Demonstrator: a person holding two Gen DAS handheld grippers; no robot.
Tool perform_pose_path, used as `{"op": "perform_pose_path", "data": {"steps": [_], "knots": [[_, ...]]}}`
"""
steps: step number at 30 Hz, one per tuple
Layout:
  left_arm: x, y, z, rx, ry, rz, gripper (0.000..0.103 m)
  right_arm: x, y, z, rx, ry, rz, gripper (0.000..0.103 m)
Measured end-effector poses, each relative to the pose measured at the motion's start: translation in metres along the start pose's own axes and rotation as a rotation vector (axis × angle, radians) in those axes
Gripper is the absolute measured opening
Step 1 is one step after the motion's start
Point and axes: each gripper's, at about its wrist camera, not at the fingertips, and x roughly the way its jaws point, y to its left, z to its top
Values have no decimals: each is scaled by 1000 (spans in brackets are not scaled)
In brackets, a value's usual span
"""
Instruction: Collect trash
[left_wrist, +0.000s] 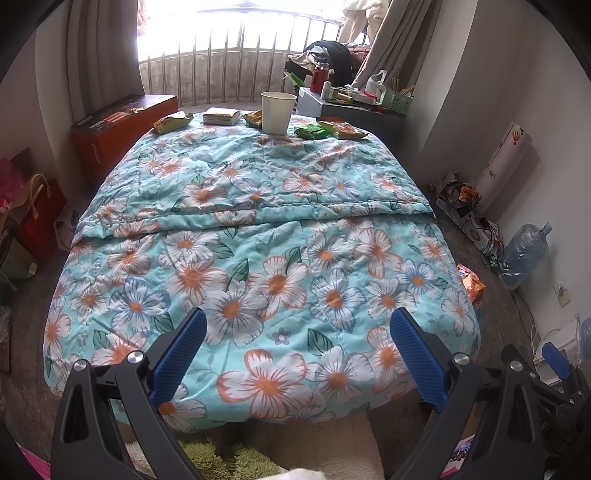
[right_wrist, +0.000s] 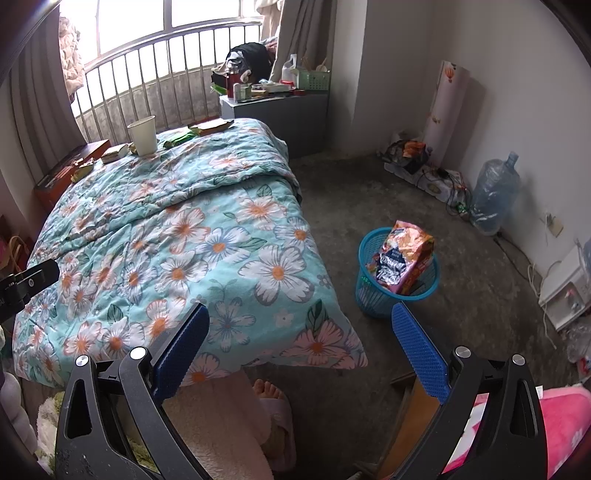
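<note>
Both the left gripper (left_wrist: 297, 347) and right gripper (right_wrist: 299, 343) are wide open and empty. The trash, a paper cup (left_wrist: 277, 112) and several snack wrappers (left_wrist: 173, 122), sits at the far end of the bed (left_wrist: 258, 236); it is probably light, crinkly and crushable, so pinch a wrapper edge or the cup rim gently. A soft quilt covers the bed, and a blue bin (right_wrist: 373, 291) stands on the floor to its right in a cluttered room.

Bed under floral quilt (left_wrist: 258, 229), trash at far end.
On it: paper cup (left_wrist: 277, 112), small box (left_wrist: 221, 116), several snack wrappers (left_wrist: 173, 122) alongside.
</note>
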Motion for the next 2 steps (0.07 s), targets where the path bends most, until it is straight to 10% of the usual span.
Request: {"op": "perform_pose_path", "data": {"steps": [2], "knots": [[1, 1, -1, 0, 2, 0, 97, 0, 0, 0, 0, 0, 0, 95]]}}
